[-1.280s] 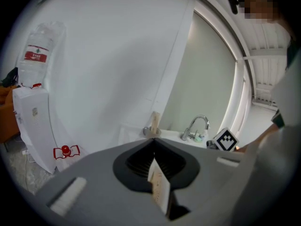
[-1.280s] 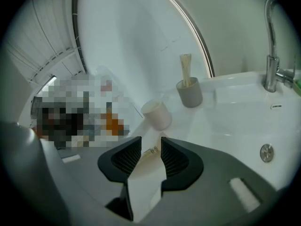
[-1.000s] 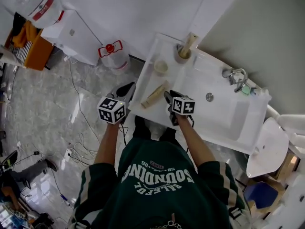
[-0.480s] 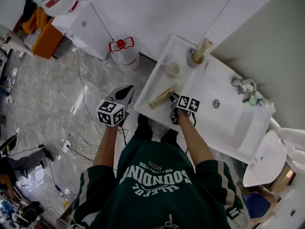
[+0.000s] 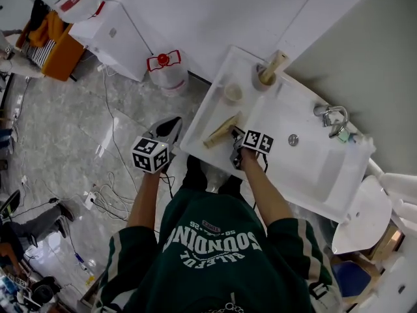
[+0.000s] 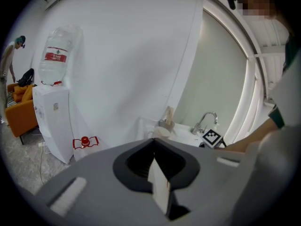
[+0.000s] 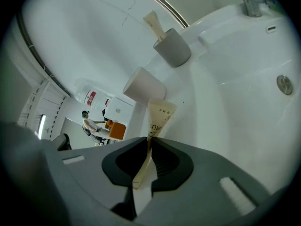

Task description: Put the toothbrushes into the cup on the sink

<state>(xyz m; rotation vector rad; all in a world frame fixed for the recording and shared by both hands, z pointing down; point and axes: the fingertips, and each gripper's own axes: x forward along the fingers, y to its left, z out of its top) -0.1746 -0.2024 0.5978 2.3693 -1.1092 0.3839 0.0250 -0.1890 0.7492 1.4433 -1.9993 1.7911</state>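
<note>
We have the right gripper pitched down at the sink rim, its jaws just closed onto the boxed toothbrush. We read "BRUS" on the box. The grey cup is ahead of it, past the white cup. The left gripper is clenched on nothing, off to its left.

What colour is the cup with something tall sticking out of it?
Grey. The cup shows best in the right gripper view.

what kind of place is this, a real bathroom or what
Likely a washroom corner set up in a workspace: a white sink with a tap, a cup holding a toothbrush, and a water dispenser nearby.
</note>
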